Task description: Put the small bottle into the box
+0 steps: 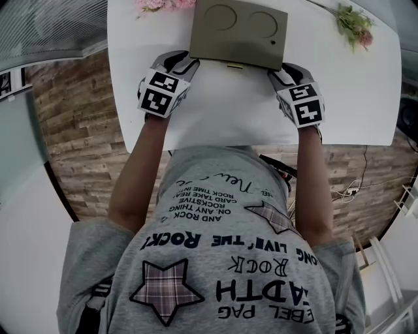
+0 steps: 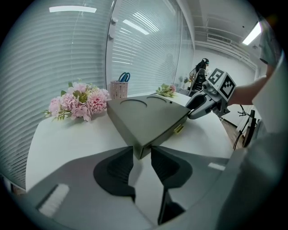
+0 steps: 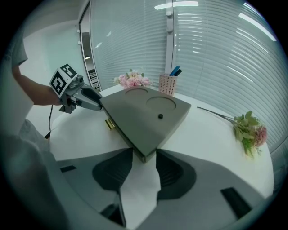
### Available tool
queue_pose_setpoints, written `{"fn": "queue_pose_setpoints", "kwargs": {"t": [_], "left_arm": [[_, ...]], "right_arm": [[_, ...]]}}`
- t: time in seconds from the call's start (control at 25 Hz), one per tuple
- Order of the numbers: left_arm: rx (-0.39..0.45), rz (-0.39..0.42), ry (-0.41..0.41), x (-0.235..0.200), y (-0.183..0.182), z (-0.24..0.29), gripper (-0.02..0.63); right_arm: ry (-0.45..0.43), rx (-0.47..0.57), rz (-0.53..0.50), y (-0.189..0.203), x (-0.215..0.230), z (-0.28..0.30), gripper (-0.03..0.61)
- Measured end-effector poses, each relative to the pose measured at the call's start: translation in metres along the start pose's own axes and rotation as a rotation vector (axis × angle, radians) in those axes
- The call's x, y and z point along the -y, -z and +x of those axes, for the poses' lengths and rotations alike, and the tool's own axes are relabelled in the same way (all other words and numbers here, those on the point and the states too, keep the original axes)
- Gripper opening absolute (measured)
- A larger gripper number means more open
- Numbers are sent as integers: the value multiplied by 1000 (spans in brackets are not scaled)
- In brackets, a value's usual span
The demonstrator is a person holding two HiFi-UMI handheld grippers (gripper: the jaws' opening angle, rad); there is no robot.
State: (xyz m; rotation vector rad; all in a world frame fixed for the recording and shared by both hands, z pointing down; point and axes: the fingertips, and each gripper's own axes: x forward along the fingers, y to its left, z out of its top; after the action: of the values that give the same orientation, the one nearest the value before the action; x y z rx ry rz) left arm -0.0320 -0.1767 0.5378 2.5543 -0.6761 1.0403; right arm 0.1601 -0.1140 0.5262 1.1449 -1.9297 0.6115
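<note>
Counts: one box (image 1: 238, 32), two grippers, one white table (image 1: 228, 111). Lid has two round recesses (image 1: 221, 18) and one dark stud (image 3: 160, 116). One brass latch (image 1: 234, 65) on the front face. Two flower bunches: a pink bouquet (image 2: 78, 101) far left and a green sprig (image 3: 249, 132) far right. One pen cup (image 2: 119, 89) sits behind the box. Each gripper carries one marker cube (image 1: 163, 91).

Box: lies flat on the table at its far middle, lid shut and facing up. In the head view its long axis runs left-right. The latch face points at the person.

Left gripper (image 2: 143, 155): at the box's near-left corner. Jaws spread, the corner sitting right at the gap between the tips. Pads aren't seen clamping it.

Right gripper (image 3: 145, 157): the same at the near-right corner. Jaws spread wide, corner at the mouth of the gap, no clamp visible.

Both grippers angle down at the box from the person's side, one per corner, latch between them. Each gripper view catches the other gripper across the front face.

Small bottle: can't be located in any view.
</note>
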Motion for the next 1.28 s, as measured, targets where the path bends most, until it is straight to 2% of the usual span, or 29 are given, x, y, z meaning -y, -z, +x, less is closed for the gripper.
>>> {"fn": "queue_pose_setpoints", "kwargs": {"t": [0.08,0.64,0.88,1.12,1.28], "left_arm": [[2,-5,4,1,-1,0,117],[11,-30,-15,0,-2,-7,110],[46,-122,-8,2,2,-29,103],[95,-132,-51,7,-3,-49,40],[130,-126,-68,15,-11,-59,23]], "right_arm": [[3,1,6,-1,0,0,155],[8,4,4,-3,-1,-9,138],[15,27,5,-3,-1,-27,137],[16,70,-44,-10,-10,-44,76],[-9,133,-20,-19,-16,-55,48]]}}
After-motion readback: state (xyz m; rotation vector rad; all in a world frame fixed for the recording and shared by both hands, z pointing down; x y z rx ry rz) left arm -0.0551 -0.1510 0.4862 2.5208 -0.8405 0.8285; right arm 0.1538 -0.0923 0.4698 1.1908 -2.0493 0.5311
